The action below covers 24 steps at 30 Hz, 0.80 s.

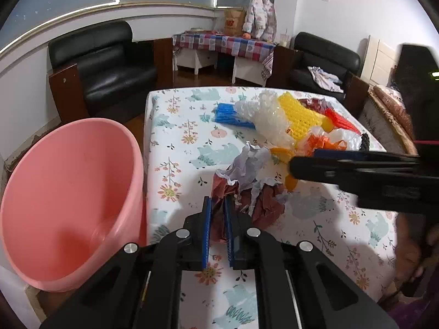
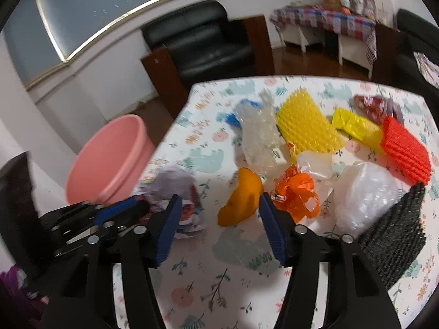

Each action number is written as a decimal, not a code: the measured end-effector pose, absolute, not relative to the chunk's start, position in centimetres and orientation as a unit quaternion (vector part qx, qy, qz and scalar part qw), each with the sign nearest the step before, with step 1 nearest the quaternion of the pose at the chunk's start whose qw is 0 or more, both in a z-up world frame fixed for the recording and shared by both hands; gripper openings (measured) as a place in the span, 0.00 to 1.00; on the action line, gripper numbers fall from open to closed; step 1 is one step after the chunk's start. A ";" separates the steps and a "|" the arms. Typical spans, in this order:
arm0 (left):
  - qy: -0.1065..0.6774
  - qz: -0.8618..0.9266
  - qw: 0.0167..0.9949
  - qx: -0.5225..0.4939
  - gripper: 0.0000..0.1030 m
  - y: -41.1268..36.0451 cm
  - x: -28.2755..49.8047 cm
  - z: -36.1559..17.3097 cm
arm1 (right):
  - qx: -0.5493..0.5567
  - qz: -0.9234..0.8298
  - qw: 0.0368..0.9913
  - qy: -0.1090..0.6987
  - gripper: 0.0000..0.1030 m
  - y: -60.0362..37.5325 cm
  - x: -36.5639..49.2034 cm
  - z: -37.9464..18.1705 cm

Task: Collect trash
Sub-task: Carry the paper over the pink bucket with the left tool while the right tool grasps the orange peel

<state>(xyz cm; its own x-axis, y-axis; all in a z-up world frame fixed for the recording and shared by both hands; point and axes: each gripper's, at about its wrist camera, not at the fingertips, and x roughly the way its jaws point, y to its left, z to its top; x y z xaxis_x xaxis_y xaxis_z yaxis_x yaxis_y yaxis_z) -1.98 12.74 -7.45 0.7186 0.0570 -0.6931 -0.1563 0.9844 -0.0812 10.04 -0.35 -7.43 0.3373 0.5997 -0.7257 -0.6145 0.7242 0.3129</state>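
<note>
A crumpled brown and white paper wad [image 1: 252,189] lies on the floral tablecloth [image 1: 186,148]. My left gripper [image 1: 216,201] is shut on its near edge, blue pads pressing the paper. In the right wrist view the same left gripper [image 2: 142,205] shows at the left on the paper wad [image 2: 175,183]. My right gripper [image 2: 221,198] stands open over an orange peel-like piece [image 2: 241,200]; the piece lies between the fingertips, nearer the right pad. The right gripper [image 1: 293,167] reaches in from the right in the left wrist view. A pink bin [image 1: 68,197] stands beside the table's left edge.
More trash covers the far table: yellow foam net [image 2: 304,126], red foam net [image 2: 406,150], black net [image 2: 395,233], bubble wrap [image 2: 260,137], orange wrapper [image 2: 296,194], white plastic bag [image 2: 365,192], blue net [image 1: 230,115]. Black armchairs [image 1: 104,63] stand behind.
</note>
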 end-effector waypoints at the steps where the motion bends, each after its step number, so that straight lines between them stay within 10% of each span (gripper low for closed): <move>1: 0.368 0.056 0.925 -0.070 0.08 12.9 -2.1 -7.3 | -0.006 0.367 0.816 0.447 0.50 -0.2 10.3 -7.7; 9: 0.344 0.056 0.933 -0.089 0.08 14.4 -3.3 -6.1 | 0.005 0.327 0.816 0.477 0.21 0.2 11.1 -9.5; 24: 0.276 0.138 0.943 -0.124 0.08 20.6 -7.2 -2.4 | -0.003 0.382 0.828 0.410 0.18 3.0 7.9 -3.3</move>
